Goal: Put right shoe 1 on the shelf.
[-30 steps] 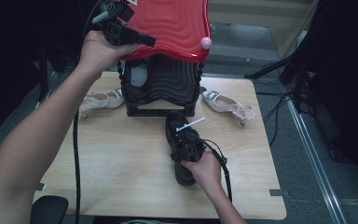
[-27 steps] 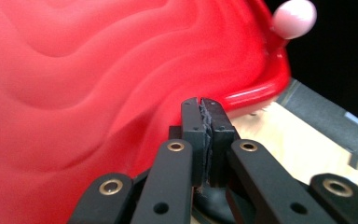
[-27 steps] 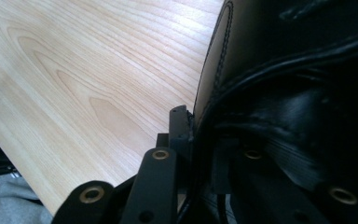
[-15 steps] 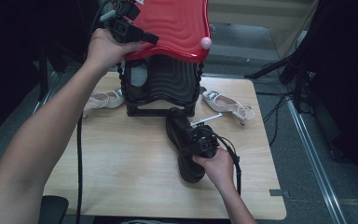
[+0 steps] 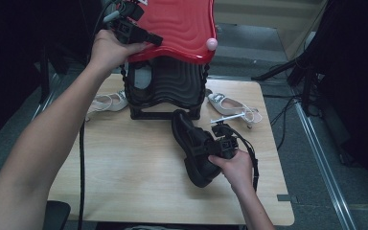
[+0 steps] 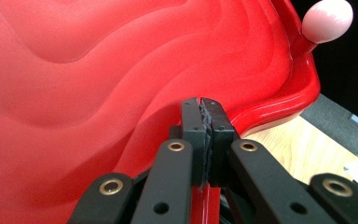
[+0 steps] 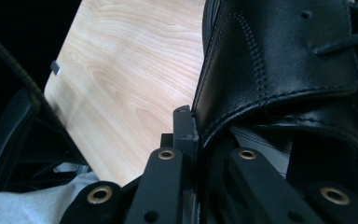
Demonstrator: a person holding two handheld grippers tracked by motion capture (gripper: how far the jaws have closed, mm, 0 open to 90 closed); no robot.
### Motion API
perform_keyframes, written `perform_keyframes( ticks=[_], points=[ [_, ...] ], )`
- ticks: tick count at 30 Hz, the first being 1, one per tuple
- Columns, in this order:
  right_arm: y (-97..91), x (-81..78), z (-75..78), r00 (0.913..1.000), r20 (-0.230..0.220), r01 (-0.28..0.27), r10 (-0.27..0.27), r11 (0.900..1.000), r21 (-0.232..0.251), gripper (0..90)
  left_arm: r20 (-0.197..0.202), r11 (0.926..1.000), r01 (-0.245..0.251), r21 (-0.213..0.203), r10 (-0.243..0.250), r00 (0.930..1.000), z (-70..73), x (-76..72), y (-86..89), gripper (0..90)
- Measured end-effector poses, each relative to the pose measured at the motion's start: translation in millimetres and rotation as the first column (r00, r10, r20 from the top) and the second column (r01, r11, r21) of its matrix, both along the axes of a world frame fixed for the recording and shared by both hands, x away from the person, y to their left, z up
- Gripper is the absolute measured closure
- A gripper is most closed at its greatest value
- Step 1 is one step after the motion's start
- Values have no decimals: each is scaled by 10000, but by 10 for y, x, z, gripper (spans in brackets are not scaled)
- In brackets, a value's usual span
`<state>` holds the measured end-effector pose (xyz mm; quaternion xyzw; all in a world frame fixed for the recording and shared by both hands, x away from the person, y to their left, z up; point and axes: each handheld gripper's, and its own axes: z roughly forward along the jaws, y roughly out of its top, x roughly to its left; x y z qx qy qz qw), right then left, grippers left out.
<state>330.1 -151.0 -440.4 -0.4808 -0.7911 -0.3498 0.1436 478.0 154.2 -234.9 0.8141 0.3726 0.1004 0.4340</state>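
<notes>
Pinching black boot by collar edge, right gripper clamped, boot tilted off table. Left gripper clenched on red lid rim, black bin beneath. White shoes flank bin, well clear of fingers.

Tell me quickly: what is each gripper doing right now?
Left gripper: shut on the red lid, holding it raised.
Right gripper: shut on the black shoe.
</notes>
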Motion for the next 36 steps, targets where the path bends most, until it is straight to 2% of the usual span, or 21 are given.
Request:
perform_keyframes(
  ticks=[5,8,15,20,24,30,31,36],
  points=[
    [-22,-52,140,9999,106,-117,116,9998,142,874,31,10000,1,-28,-1,10000,-7,-8,10,898],
    [-2,-106,259,9990,298,-337,334,9994,101,874,32,10000,19,-94,-18,10000,-15,-7,23,899],
    [-9,-123,537,9953,793,-589,555,9975,403,874,65,9999,10,-131,-9,10000,-20,-11,23,900],
    [40,-26,732,9916,1212,-479,444,9985,255,873,205,10000,-26,-13,26,9998,-17,-28,2,897],
    [96,114,862,9884,1504,-259,224,9994,214,873,183,10000,23,-88,-21,9998,-24,-19,11,900],
    [257,304,954,9839,1784,-117,84,9998,172,874,247,9999,54,-86,-52,9997,-31,-25,10,900],
    [291,334,959,9824,1861,-184,148,9997,178,874,214,9998,50,-191,-46,9998,-36,-24,15,900],
    [427,451,977,9735,2282,198,-147,9996,-202,873,171,9994,68,-338,-62,9998,-48,-20,36,900]
  ],
)
